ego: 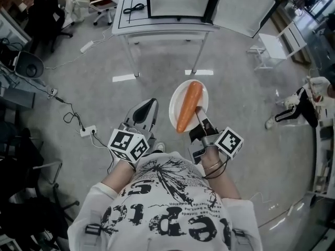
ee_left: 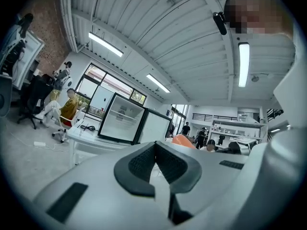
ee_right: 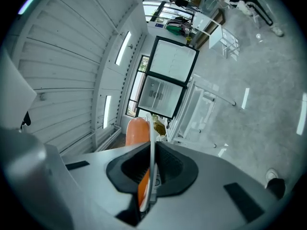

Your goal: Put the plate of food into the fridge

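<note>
Grey concrete floor (ego: 235, 98) fills most of the head view, with cables and a white power strip (ego: 88, 130) lying on it at the left. At the far side stands a white tabletop (ego: 157, 27) on thin legs, and on it sits a small fridge (ego: 178, 1) with its door (ego: 246, 7) swung wide open to the right, so the pale inside shows. The person's white printed shirt (ego: 172, 203) takes up the bottom of that view.

A white plate (ego: 178, 101) is held out over the floor in front of the person, well apart from the fridge and short of the tabletop. One long carrot (ego: 189, 106) lies lengthwise across it.

The right gripper (ego: 200, 114) has its jaws clamped on the near rim of the plate. In the right gripper view the plate's edge (ee_right: 152, 143) runs between the dark pads, with the carrot (ee_right: 136, 131) on one side.

The left gripper (ego: 152, 104) hangs just beside the plate, apart from it. Its jaws are closed tip to tip with nothing between them.
</note>
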`<state>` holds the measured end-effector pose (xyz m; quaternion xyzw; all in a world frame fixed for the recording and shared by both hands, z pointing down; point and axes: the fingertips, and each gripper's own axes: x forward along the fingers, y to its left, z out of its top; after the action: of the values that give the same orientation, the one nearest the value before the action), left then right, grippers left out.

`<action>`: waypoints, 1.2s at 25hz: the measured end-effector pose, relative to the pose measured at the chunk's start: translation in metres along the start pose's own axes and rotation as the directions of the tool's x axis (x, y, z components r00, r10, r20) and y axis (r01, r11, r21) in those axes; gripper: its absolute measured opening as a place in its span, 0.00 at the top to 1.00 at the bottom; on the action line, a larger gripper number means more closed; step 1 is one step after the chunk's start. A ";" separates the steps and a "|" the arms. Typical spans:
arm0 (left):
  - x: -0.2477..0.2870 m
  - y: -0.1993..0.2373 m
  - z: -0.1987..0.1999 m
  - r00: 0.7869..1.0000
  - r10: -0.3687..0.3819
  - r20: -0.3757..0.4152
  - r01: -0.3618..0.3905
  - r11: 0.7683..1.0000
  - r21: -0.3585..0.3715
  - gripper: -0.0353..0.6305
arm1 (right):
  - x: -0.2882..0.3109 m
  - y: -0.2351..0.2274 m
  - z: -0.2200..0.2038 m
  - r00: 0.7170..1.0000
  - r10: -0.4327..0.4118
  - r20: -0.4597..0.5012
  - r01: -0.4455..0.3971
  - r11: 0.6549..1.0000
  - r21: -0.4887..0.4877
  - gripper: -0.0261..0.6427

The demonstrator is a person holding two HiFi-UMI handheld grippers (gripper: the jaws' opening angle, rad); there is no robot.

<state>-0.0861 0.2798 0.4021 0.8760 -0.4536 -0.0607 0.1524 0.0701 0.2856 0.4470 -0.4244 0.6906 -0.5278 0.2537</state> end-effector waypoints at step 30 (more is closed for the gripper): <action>0.250 0.145 0.064 0.990 0.118 0.074 -0.111 0.990 -0.087 0.94 | 0.280 -0.026 0.190 0.992 0.054 -0.114 -0.053 0.999 0.008 0.92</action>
<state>-0.0687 -0.0154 0.3959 0.8383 -0.5060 -0.1052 0.1736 0.0867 -0.0536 0.4388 -0.3742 0.7137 -0.5460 0.2290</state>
